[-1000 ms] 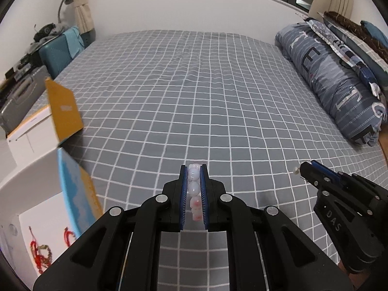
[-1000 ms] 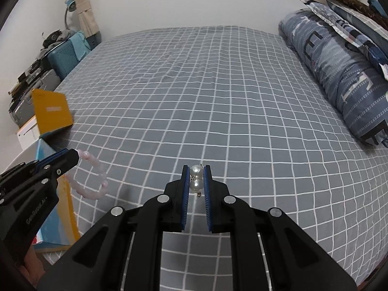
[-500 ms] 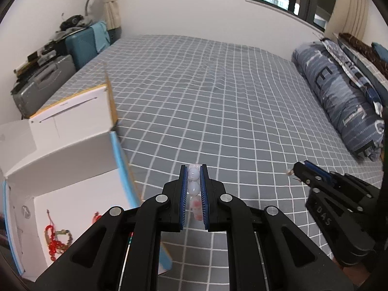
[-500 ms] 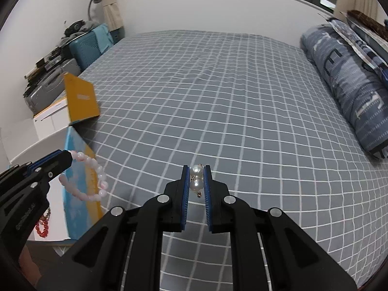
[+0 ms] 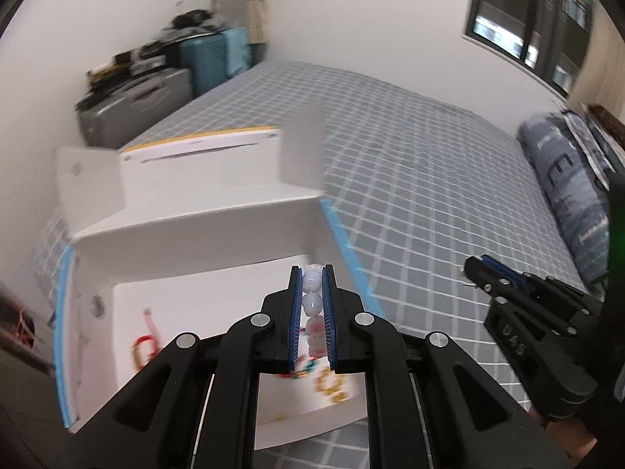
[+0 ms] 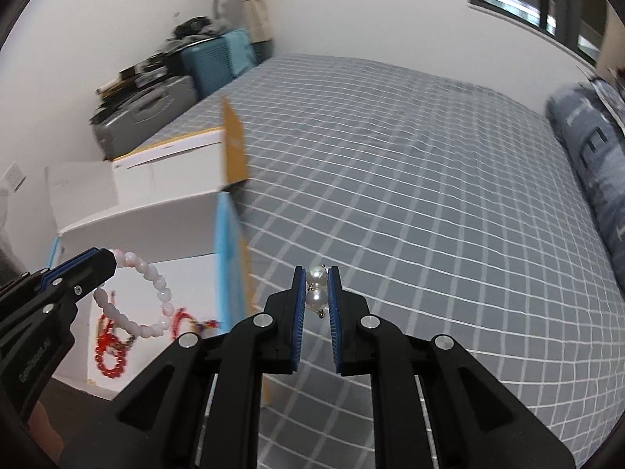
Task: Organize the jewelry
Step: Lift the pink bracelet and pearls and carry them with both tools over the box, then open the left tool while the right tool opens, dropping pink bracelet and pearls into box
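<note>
My left gripper (image 5: pixel 312 273) is shut on a pale pink bead bracelet (image 5: pixel 312 305), held over the open white box (image 5: pixel 195 234) at the bed's left edge. In the right wrist view the bracelet (image 6: pixel 156 293) hangs in a loop from the left gripper (image 6: pixel 99 264) above the box (image 6: pixel 136 211). My right gripper (image 6: pixel 316 273) is shut on a pearl earring (image 6: pixel 315 291), held above the grey checked bed (image 6: pixel 390 156) just right of the box. It also shows in the left wrist view (image 5: pixel 474 265). Red and gold jewelry (image 6: pixel 113 344) lies in the box.
The box has open flaps with blue and yellow edges (image 6: pixel 232 144). Suitcases (image 5: pixel 136 105) stand by the wall to the left of the bed. A blue patterned pillow (image 5: pixel 566 195) lies at the right. A window (image 5: pixel 527 19) is behind.
Both grippers have swung left toward the box. The left gripper with the bracelet now hangs over the box's inside; the right gripper with the earring is closer to the box's side.
</note>
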Demonstrator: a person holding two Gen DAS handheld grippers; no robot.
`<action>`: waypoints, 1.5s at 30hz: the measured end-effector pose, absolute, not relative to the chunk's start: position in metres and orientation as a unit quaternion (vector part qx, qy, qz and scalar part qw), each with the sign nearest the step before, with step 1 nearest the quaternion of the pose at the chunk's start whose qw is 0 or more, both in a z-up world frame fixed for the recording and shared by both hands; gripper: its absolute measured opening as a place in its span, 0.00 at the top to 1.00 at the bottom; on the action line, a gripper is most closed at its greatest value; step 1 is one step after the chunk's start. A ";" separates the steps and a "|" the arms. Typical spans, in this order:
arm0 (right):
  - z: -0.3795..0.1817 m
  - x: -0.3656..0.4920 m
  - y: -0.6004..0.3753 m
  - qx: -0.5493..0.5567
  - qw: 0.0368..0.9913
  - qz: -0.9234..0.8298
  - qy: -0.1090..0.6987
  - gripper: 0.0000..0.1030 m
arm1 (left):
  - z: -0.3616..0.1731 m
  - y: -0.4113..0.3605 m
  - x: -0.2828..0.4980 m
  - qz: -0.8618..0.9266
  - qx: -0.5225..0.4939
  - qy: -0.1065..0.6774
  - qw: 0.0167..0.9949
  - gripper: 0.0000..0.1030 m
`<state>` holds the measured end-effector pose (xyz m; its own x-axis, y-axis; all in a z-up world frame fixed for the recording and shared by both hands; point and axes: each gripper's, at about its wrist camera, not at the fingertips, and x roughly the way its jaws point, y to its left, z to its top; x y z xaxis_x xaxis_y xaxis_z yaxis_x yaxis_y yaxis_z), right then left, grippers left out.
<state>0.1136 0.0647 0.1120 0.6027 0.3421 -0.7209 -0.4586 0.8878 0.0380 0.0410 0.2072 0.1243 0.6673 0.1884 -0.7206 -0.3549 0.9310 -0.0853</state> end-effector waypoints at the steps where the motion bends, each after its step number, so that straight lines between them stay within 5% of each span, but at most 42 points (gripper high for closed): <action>1: 0.113 0.109 0.073 -0.079 0.891 0.231 0.383 0.89 | 0.123 0.219 0.033 0.159 -0.114 0.378 0.905 0.90; 15: 0.056 0.075 0.191 -0.158 0.846 0.299 0.412 0.89 | 0.072 0.314 -0.013 0.240 -0.148 0.419 0.863 0.90; 29: 0.018 0.082 0.208 -0.176 0.824 0.293 0.451 0.89 | 0.035 0.335 -0.019 0.249 -0.151 0.455 0.841 0.90; 31: 0.021 0.081 0.207 -0.169 0.825 0.299 0.448 0.79 | 0.034 0.336 -0.020 0.251 -0.151 0.458 0.839 0.89; 33: 0.028 0.078 0.207 -0.164 0.832 0.302 0.435 0.56 | 0.037 0.337 -0.024 0.256 -0.154 0.453 0.840 0.86; 38: 0.051 0.067 0.196 -0.155 0.848 0.302 0.406 0.31 | 0.062 0.328 -0.045 0.263 -0.156 0.415 0.857 0.33; 41: 0.067 0.057 0.181 -0.144 0.861 0.297 0.387 0.20 | 0.078 0.318 -0.061 0.272 -0.147 0.392 0.867 0.17; 45: 0.080 0.040 0.160 -0.126 0.874 0.292 0.368 0.09 | 0.088 0.306 -0.082 0.270 -0.137 0.375 0.876 0.07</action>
